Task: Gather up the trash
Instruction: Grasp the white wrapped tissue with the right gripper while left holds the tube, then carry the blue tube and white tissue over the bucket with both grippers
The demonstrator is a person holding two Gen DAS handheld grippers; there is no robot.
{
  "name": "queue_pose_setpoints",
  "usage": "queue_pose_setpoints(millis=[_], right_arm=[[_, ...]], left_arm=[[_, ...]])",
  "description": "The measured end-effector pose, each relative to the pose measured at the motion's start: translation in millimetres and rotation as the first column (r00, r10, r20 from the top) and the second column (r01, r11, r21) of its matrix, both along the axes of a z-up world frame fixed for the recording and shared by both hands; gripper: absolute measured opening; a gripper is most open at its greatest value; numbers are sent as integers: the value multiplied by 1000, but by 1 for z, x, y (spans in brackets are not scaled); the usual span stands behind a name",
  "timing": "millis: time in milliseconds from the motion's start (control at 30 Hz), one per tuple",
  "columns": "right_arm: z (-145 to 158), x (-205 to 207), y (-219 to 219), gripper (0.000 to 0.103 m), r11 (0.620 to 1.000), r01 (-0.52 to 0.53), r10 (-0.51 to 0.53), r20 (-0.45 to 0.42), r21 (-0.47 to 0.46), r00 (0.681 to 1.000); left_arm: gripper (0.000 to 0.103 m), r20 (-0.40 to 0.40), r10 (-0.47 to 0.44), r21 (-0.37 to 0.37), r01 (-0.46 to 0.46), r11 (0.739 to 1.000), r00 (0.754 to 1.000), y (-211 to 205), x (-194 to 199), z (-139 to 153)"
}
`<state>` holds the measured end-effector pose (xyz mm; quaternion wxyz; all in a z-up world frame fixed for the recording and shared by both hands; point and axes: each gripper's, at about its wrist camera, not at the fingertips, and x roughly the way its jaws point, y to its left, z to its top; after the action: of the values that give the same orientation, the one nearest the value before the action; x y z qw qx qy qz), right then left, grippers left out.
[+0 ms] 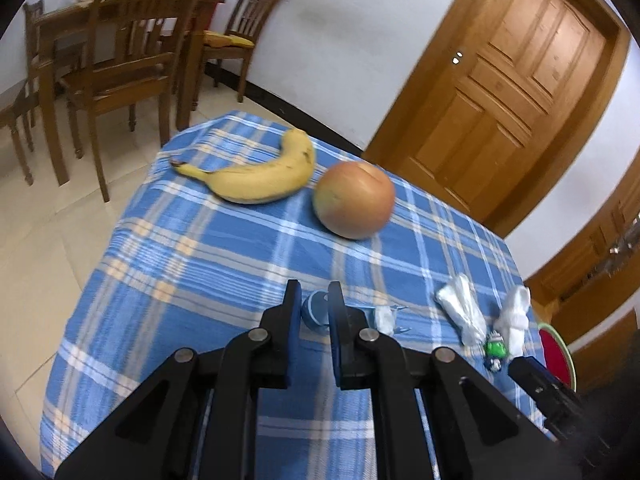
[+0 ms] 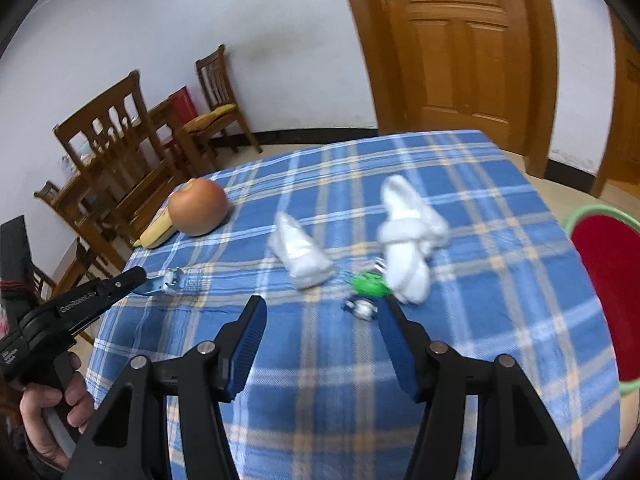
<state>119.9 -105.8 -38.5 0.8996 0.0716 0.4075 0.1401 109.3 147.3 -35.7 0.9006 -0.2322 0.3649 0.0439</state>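
At lower centre of the left wrist view, the left gripper [image 1: 314, 314] clamps a blue wrapper [image 1: 314, 312]; the right gripper [image 2: 320, 332] gapes above the worktop [image 2: 500, 320], 2 tissues [image 2: 408, 236] beyond.

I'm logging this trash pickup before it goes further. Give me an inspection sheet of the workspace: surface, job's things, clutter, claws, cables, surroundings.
Surface: table under a blue plaid cloth.
Job's things: two crumpled white tissues, green wrapper, small blue-white wrapper, red bin with green rim at the table's right edge.
Clutter: banana and apple, touching or nearly so.
Claws: left claw closed on a blue-white wrapper; right claw open, hovering near the small wrappers.
Cables: nothing seen.
Surroundings: wooden chairs, wooden door, tiled floor.
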Motion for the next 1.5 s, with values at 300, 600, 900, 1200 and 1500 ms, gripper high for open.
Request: queue_pose_setpoints(millis=[300,600,900,1200,1500], right_arm=[[-13,34,25,61,998,-46,45,-33,-49,998],[-30,55,38,61,994,-55,49,-61,-94,997],[-20,43,36,42,991,-62,59,-31,-122,998],[12,6,7,42,1000,-20,20,18,-5,1000],[30,-34,-40,42,995,65,-69,37,79,997]], left_arm=[[12,0,35,-19,-35,999,999,12,2,-5],[12,-8,34,-27,-34,999,999,13,4,-10],[12,2,20,-31,-20,999,1000,6,2,-8],[12,22,-26,-25,27,999,999,-14,-2,7],[12,58,-110,-28,111,993,992,-49,-10,28]])
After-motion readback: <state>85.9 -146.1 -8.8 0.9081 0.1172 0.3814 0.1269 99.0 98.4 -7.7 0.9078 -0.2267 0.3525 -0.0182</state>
